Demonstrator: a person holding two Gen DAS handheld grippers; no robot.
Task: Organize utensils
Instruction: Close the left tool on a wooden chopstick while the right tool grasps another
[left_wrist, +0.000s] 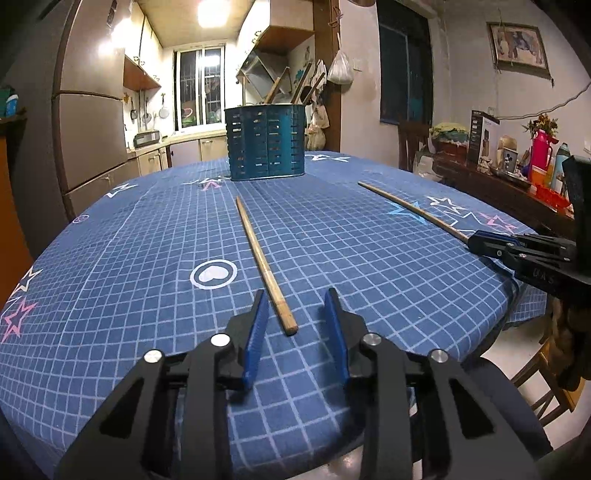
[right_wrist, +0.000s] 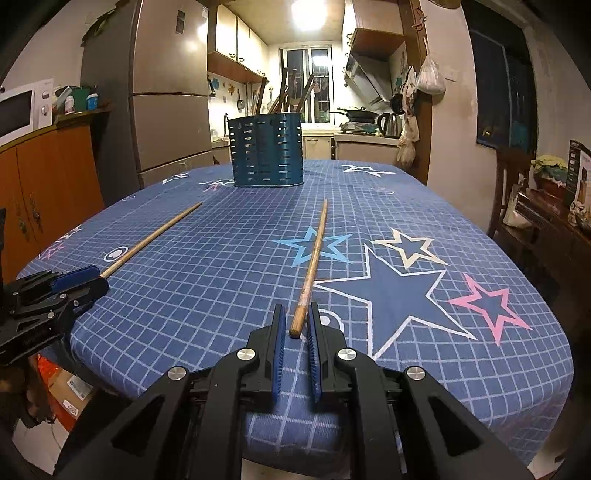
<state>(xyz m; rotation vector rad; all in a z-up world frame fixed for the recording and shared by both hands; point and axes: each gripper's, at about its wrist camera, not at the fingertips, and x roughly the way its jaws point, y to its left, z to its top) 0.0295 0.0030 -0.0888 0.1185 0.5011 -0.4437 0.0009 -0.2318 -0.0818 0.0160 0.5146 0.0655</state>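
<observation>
Wooden chopsticks (left_wrist: 264, 262) (right_wrist: 310, 267) lie between open, empty jaws of both grippers (left_wrist: 295, 308) (right_wrist: 295, 325); closing off-centre could roll them toward the 12 o'clock holder (left_wrist: 266, 142).

Two long, thin wooden chopsticks lie on the bench: one (left_wrist: 264, 264) toward the left gripper's side, the other (right_wrist: 310, 264) toward the right. One blue perforated metal utensil holder (left_wrist: 266, 142) stands at the far end of the bench. Several dark-handled utensils (right_wrist: 286, 94) stick up out of it, at least four, though their exact number cannot be told. One blue grid-patterned tablecloth with printed stars (right_wrist: 406, 221) covers the bench. Two black grippers with blue pads are in view, a left gripper (left_wrist: 297, 295) and a right gripper (right_wrist: 295, 308).
</observation>
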